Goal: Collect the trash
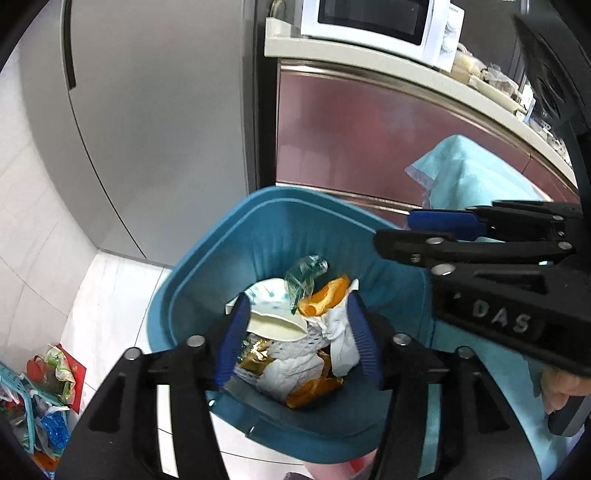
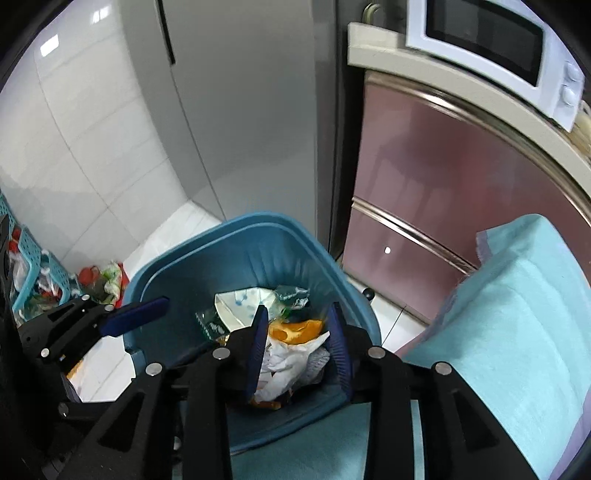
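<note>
Both grippers are hovering over a blue bin, pointing down into it. The left gripper (image 1: 297, 332) is holding its blue fingers wide apart with nothing between them, framing the trash below. The right gripper (image 2: 301, 350) is also spread open and gripping nothing; in the left wrist view it is reaching in from the right, level, above the bin's right rim. In the right wrist view the left gripper's finger is poking in from the left, above the left rim.

The bin (image 1: 207, 258) is sitting on a white tiled floor (image 1: 107, 306), just beside a light blue cloth (image 2: 509, 325) on its right. The trash (image 1: 295, 343) is lying inside the bin: a white paper plate (image 1: 271, 299), crumpled white paper, orange peel (image 1: 325, 295), a gold wrapper and a green plastic wrapper (image 1: 304, 275).

Off to the left on the floor, a turquoise basket (image 2: 31, 254) is holding bags and bottles. Behind the bin a grey fridge (image 1: 155, 122) is standing next to a reddish cabinet (image 1: 369, 136). A white microwave (image 1: 376, 26) is resting on the counter above it.
</note>
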The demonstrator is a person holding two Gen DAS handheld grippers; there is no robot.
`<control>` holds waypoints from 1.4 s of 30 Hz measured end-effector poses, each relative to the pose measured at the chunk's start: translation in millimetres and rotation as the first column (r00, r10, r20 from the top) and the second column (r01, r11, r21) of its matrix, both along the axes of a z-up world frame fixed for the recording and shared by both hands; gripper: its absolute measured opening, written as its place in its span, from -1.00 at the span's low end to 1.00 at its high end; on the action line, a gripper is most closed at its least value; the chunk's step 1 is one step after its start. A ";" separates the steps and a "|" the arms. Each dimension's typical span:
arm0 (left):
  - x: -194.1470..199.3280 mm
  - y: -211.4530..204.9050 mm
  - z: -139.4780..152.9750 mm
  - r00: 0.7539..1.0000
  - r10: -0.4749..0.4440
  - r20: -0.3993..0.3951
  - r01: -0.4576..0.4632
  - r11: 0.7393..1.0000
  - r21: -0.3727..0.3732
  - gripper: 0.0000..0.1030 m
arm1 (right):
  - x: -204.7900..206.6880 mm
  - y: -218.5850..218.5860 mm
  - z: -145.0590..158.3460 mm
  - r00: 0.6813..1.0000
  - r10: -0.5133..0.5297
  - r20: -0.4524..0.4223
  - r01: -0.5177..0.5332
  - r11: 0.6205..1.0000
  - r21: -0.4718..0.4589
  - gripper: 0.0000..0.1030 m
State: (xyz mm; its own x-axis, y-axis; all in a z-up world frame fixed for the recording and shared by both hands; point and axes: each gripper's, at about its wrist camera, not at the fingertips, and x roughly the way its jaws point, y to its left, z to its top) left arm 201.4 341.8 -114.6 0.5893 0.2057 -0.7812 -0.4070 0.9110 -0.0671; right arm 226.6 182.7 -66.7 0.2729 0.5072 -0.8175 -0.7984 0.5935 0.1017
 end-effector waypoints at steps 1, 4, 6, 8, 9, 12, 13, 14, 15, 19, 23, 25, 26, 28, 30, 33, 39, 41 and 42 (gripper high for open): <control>-1.0 -1.6 4.9 1.000 0.007 0.010 -0.007 1.000 0.009 0.22 | -1.5 -5.2 5.5 1.000 -0.006 0.006 0.006 1.000 0.020 -0.30; -10.7 -7.3 22.1 0.998 0.020 0.052 -0.022 0.999 0.039 0.55 | -7.6 -23.1 24.0 0.998 -0.040 0.048 0.037 0.996 0.075 -0.01; -18.9 -9.2 33.7 0.997 0.017 0.079 -0.021 0.998 0.051 0.67 | -10.8 -36.7 34.1 0.996 -0.061 0.067 0.054 0.993 0.105 -0.01; -25.9 -16.2 47.6 0.994 0.016 0.105 -0.023 0.997 0.068 0.82 | -14.2 -49.2 42.5 0.992 -0.088 0.093 0.076 0.989 0.126 0.05; -28.7 -21.0 54.1 0.993 0.013 0.118 -0.022 0.997 0.076 0.87 | -17.0 -57.4 47.4 0.990 -0.100 0.102 0.085 0.986 0.142 0.15; -39.0 -33.3 69.6 0.989 0.000 0.151 -0.014 0.996 0.093 0.89 | -26.8 -78.0 58.7 0.979 -0.139 0.148 0.114 0.979 0.167 0.36; -41.7 -40.4 76.6 0.986 -0.006 0.164 -0.011 0.995 0.098 0.89 | -29.4 -83.2 60.8 0.976 -0.149 0.158 0.122 0.977 0.172 0.38; -46.2 -46.4 80.8 0.985 -0.011 0.174 -0.007 0.995 0.102 0.89 | -33.4 -90.6 64.8 0.972 -0.161 0.171 0.129 0.975 0.182 0.44; -49.6 -50.5 84.1 0.983 -0.017 0.181 -0.002 0.994 0.106 0.89 | -37.5 -97.3 68.2 0.969 -0.168 0.182 0.133 0.972 0.192 0.52; -62.6 -74.3 102.5 0.976 -0.042 0.213 0.016 0.993 0.120 0.89 | -52.9 -126.8 83.8 0.949 -0.213 0.232 0.161 0.961 0.227 0.71; -77.6 -96.7 116.5 0.967 -0.058 0.246 0.025 0.991 0.134 0.89 | -69.4 -159.6 97.7 0.922 -0.268 0.280 0.194 0.945 0.265 0.79; -86.0 -106.8 123.1 0.963 -0.059 0.264 0.022 0.990 0.141 0.89 | -78.3 -181.1 105.0 0.905 -0.305 0.295 0.219 0.931 0.292 0.86; -91.3 -112.9 127.3 0.958 -0.065 0.278 0.027 0.990 0.139 0.89 | -81.4 -187.9 107.4 0.900 -0.317 0.300 0.226 0.926 0.301 0.86; -100.3 -123.8 133.6 0.952 -0.076 0.296 0.035 0.990 0.140 0.89 | -92.1 -208.3 113.4 0.881 -0.351 0.319 0.248 0.914 0.321 0.86; -109.9 -137.0 140.4 0.944 -0.098 0.315 0.054 0.988 0.145 0.89 | -100.1 -225.7 118.3 0.862 -0.377 0.338 0.264 0.904 0.335 0.86; -125.2 -159.4 150.8 0.930 -0.129 0.344 0.077 0.984 0.162 0.89 | -115.1 -250.4 124.0 0.834 -0.411 0.368 0.285 0.892 0.350 0.86; -146.8 -195.7 162.8 0.902 -0.173 0.396 0.115 0.979 0.168 0.89 | -141.8 -300.1 131.5 0.761 -0.500 0.414 0.353 0.854 0.382 0.86; -152.2 -211.1 168.0 0.886 -0.208 0.414 0.148 0.974 0.174 0.89 | -150.6 -317.9 132.2 0.735 -0.530 0.424 0.378 0.838 0.393 0.87; -153.6 -217.2 169.8 0.882 -0.216 0.418 0.153 0.972 0.179 0.89 | -156.5 -326.1 131.9 0.719 -0.548 0.427 0.396 0.828 0.396 0.87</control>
State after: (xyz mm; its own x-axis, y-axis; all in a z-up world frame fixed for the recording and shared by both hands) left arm 47.8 124.6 55.2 0.8992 0.1462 -0.4125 -0.1900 0.9795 -0.0672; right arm 70.1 -143.4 65.2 0.8640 0.3651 -0.3468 -0.3970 0.9175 -0.0230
